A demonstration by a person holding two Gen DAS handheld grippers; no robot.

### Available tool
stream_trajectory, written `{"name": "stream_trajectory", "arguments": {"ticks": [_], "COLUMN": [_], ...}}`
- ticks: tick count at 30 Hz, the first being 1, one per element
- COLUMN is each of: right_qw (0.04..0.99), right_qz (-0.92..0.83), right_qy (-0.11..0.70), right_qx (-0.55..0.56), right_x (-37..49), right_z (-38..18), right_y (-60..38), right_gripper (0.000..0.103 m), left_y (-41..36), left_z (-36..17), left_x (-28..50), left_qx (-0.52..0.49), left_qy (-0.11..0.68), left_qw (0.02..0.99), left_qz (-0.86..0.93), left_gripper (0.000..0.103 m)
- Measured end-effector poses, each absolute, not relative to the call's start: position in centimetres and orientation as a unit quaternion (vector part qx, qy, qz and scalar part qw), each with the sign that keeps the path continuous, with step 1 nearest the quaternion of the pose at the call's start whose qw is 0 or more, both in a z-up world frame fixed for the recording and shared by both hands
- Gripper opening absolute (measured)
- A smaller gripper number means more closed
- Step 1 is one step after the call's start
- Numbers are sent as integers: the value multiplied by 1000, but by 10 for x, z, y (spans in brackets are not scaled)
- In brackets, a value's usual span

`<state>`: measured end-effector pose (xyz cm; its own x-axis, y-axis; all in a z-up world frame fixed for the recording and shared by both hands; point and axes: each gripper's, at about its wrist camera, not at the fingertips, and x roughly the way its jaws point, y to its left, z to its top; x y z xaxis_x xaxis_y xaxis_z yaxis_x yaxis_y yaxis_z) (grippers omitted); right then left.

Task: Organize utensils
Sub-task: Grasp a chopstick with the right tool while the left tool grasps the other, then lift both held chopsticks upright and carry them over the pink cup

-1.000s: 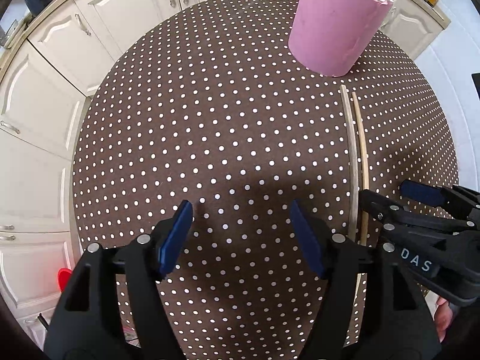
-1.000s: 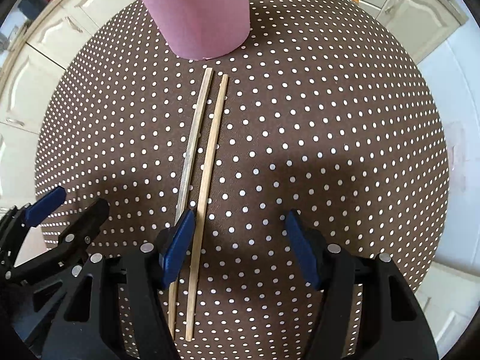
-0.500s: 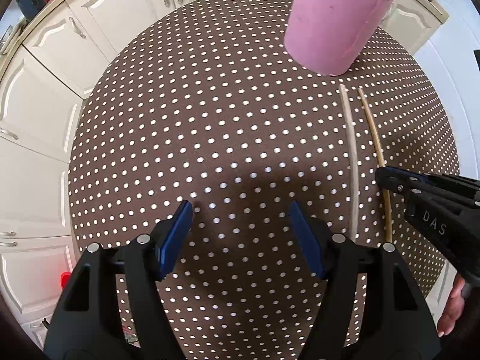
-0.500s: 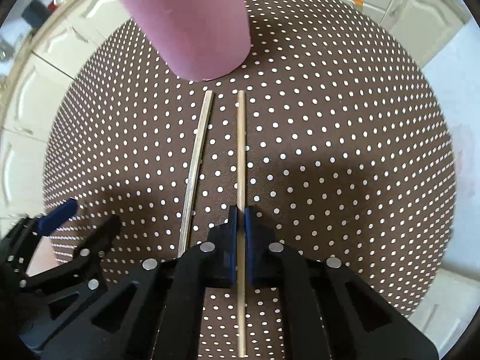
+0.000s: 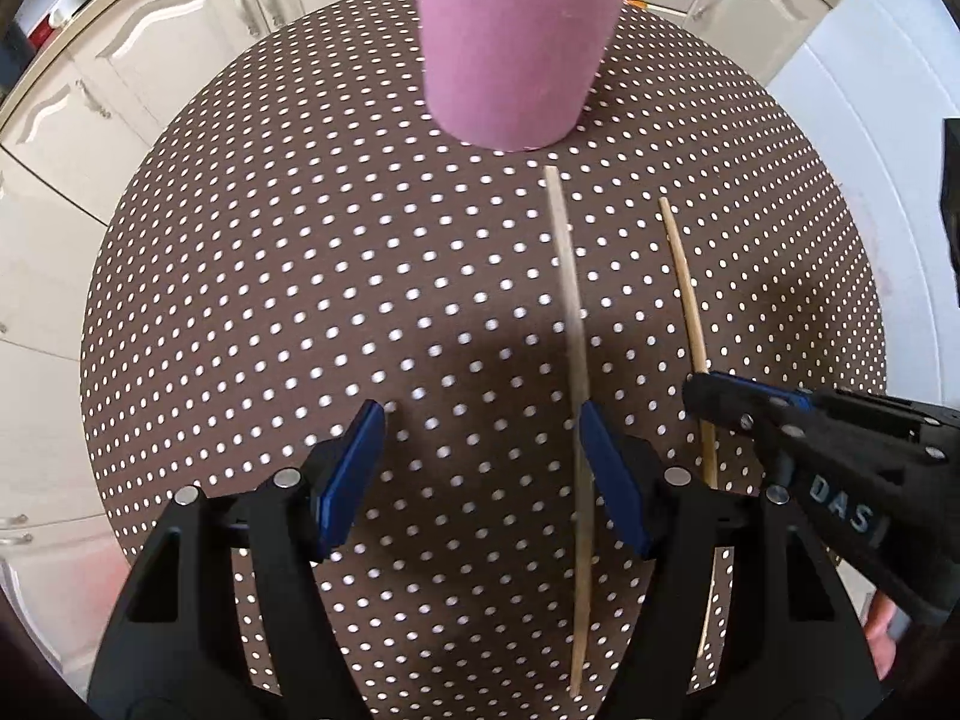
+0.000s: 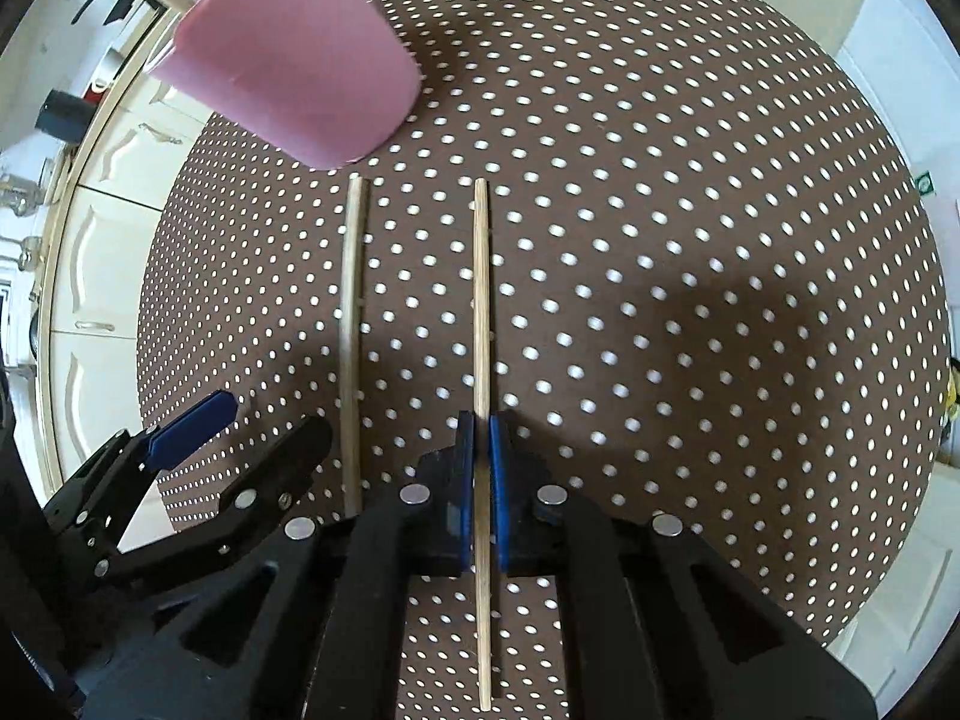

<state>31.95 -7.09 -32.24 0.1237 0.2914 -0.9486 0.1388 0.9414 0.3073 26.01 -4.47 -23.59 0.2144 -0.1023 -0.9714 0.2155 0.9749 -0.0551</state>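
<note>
A pink cup (image 5: 516, 42) holding wooden sticks stands at the far side of a round table with a brown polka-dot cloth (image 5: 300, 276); it also shows in the right wrist view (image 6: 294, 72). My right gripper (image 6: 481, 438) is shut on a thin wooden chopstick (image 6: 480, 288), also seen in the left wrist view (image 5: 684, 294). A second, flatter chopstick (image 5: 570, 324) lies on the cloth, its near part just inside the right finger of my open left gripper (image 5: 483, 456). In the right wrist view this chopstick (image 6: 351, 324) lies left of the held one.
Cream kitchen cabinets (image 5: 150, 60) surround the table on the far and left sides. The table's edge curves close behind the cup. White floor (image 5: 870, 120) shows at the right.
My right gripper has drawn the held chopstick further right, away from the flat one. My left gripper has moved right, so the flat chopstick now runs beside its right finger.
</note>
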Motion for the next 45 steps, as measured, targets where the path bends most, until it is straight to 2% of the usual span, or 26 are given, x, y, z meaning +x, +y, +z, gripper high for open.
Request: {"name": "stream_trajectory", "arguments": {"ticks": [5,6,8,10,11,13,16,19,34,45], "right_qw": [724,723,722,722,721,720,718,716,740,778], "right_qz": [53,54,57,58,59,60,60,60,65,68], "right_qy": [660,660,660,660,661,661,662,663,639,595], "right_qx": [193,197,199,200,200,200,205,208,201,189], "right_x": [323,324,323,323,320,315,306,298,304,313], "right_z": [-328,-328,-328,-328,-325,-320,-309,-300,-268,-217], "right_y": [-83,-86,-92,-95,-102,-114,-141,-171,-179,-189], "right_gripper": [4,4,4,4,4,4,4,4,4,4], "left_y": [-63,-66,-72,-75,-77,-77,-72,-73,-34,-20], "left_z": [-247,-249,-252,-250,-248,-248,-246,-245,-225,-171], "left_x": [270,271,275,276,278,282,286,287,254,234], "left_qx": [41,47,59,63,62,55,35,39,39,11], "left_qy": [630,629,624,621,620,620,625,625,604,551], "left_qw": [769,770,774,776,778,778,777,777,795,834], "left_qz": [-102,-95,-89,-89,-87,-81,-65,-60,-44,-43], "left_gripper": [66,63,54,33,29,13,7,7,7,7]}}
